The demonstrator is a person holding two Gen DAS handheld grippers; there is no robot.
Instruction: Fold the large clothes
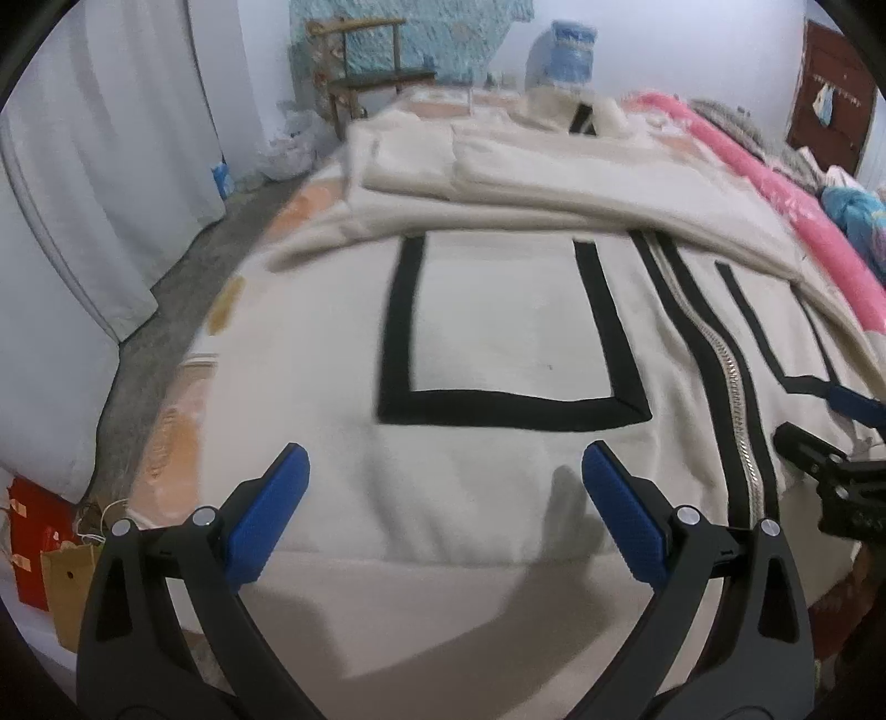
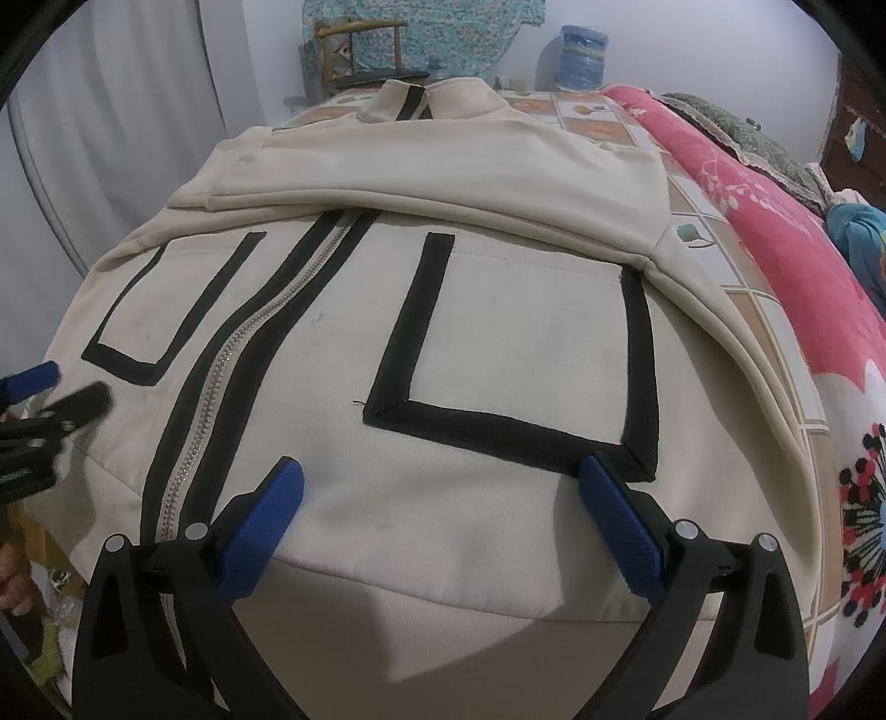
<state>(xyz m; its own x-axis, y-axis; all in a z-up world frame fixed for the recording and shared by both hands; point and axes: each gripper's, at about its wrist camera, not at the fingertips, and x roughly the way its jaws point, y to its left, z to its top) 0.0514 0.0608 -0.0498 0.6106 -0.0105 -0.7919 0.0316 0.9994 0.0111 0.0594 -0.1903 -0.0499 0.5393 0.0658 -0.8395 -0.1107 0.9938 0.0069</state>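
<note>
A cream jacket [image 1: 498, 332] with black trim and a silver zip [image 1: 736, 387] lies flat on the bed, front up, both sleeves folded across its chest. It also shows in the right wrist view [image 2: 498, 343], collar at the far end. My left gripper [image 1: 443, 471] is open and empty, just above the hem on the jacket's left half. My right gripper [image 2: 443, 487] is open and empty, above the hem on the right half. Each gripper shows at the edge of the other's view: the right gripper [image 1: 830, 437] and the left gripper [image 2: 39, 399].
The bed has a tiled-pattern sheet [image 2: 714, 255]. A pink floral blanket [image 2: 775, 232] lies along its right side. A wooden chair [image 1: 371, 61] and a blue water jug [image 1: 570, 50] stand at the far wall. White curtains [image 1: 83, 166] hang on the left, with bags [image 1: 50, 554] on the floor.
</note>
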